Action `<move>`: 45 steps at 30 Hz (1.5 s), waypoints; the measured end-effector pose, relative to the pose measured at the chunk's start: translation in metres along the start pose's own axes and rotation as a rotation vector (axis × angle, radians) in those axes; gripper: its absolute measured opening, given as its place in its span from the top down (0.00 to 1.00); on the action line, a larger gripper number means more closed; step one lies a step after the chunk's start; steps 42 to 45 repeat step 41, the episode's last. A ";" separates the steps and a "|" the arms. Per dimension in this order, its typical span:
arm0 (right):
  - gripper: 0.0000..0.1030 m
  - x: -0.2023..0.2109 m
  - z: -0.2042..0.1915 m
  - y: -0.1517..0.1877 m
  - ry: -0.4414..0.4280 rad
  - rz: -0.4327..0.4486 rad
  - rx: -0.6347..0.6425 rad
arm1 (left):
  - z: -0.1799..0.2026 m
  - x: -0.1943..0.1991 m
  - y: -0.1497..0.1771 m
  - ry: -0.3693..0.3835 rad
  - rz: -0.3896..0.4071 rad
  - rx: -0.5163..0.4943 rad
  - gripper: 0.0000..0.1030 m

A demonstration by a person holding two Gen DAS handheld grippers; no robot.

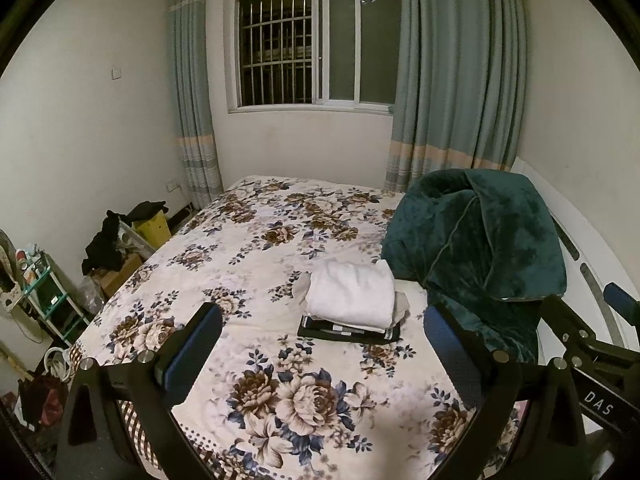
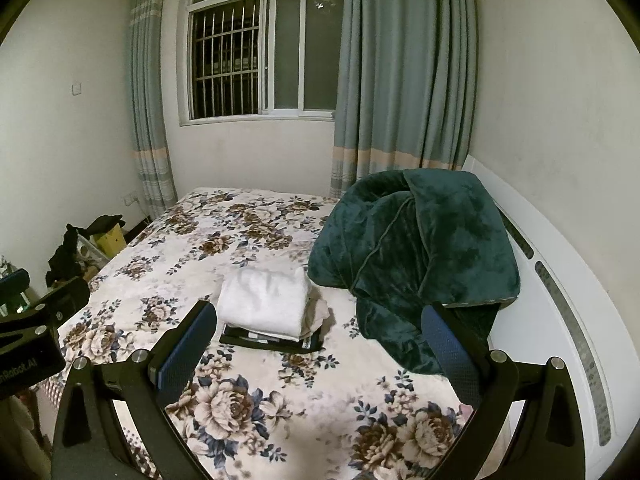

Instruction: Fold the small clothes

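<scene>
A stack of folded clothes (image 1: 350, 308) lies on the flowered bedspread (image 1: 248, 240), near the middle of the bed and just left of a heaped dark green blanket (image 1: 476, 248). The stack has a white folded piece (image 2: 264, 302) on top, a beige layer under it, and a dark garment with white stripes (image 2: 272, 342) at the bottom. Its long axis runs roughly across both views, left to right, with the near edge tilted slightly down to the right. The left gripper (image 1: 324, 360) is held level above the near end of the bed, pointing toward the stack, its 2 blue-padded fingers (image 1: 192, 354) spread wide and holding nothing. The right gripper (image 2: 320, 360) hangs alongside in the same pose, fingers wide apart and empty, the stack between and beyond them.
</scene>
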State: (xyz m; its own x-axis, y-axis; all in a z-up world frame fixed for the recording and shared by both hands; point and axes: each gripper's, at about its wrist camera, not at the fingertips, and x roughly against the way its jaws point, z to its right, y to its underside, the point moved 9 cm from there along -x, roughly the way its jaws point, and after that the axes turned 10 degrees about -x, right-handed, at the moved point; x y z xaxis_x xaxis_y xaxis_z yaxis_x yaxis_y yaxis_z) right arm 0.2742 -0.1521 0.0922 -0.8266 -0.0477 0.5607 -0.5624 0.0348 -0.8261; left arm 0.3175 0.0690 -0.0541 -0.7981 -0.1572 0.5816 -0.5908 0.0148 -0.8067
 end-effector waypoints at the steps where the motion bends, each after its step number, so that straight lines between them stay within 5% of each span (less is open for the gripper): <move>1: 0.00 -0.001 0.000 -0.002 -0.001 0.000 0.001 | 0.000 0.000 0.000 -0.002 0.000 0.000 0.00; 45: 0.00 0.002 -0.006 0.004 0.000 0.014 -0.004 | -0.005 0.009 0.009 -0.049 0.008 0.005 0.00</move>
